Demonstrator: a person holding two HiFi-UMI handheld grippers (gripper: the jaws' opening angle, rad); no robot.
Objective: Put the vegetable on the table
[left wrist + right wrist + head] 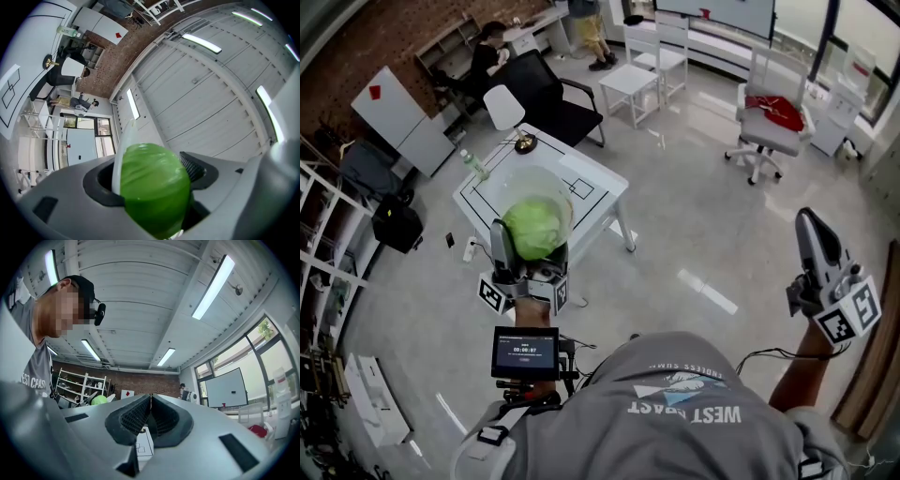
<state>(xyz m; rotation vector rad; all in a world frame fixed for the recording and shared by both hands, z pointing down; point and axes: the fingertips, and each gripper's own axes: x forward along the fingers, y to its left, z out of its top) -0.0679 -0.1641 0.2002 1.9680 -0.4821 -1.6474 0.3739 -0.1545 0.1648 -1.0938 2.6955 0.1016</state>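
Observation:
A round green cabbage (pixel 534 228) in a thin clear wrap is held between the jaws of my left gripper (pixel 532 247), which is shut on it and tilted upward. In the left gripper view the cabbage (pixel 154 187) fills the gap between the dark pads, with a pale flap of wrap standing up on its left. It hangs in the air in front of the white table (pixel 591 192), which has black lines marked on it. My right gripper (pixel 811 227) is raised at the right, away from the table, and its ribbed pads meet with nothing between them (pixel 150 401).
On the table's far side stand a bottle (pixel 473 165) and a small dish (pixel 525 143). A white chair (pixel 504 106) and a black office chair (pixel 551 94) stand behind it. White chairs (pixel 642 70) and a swivel chair with red cloth (pixel 769 117) stand further right. A seated person (pixel 487 56) is at the back.

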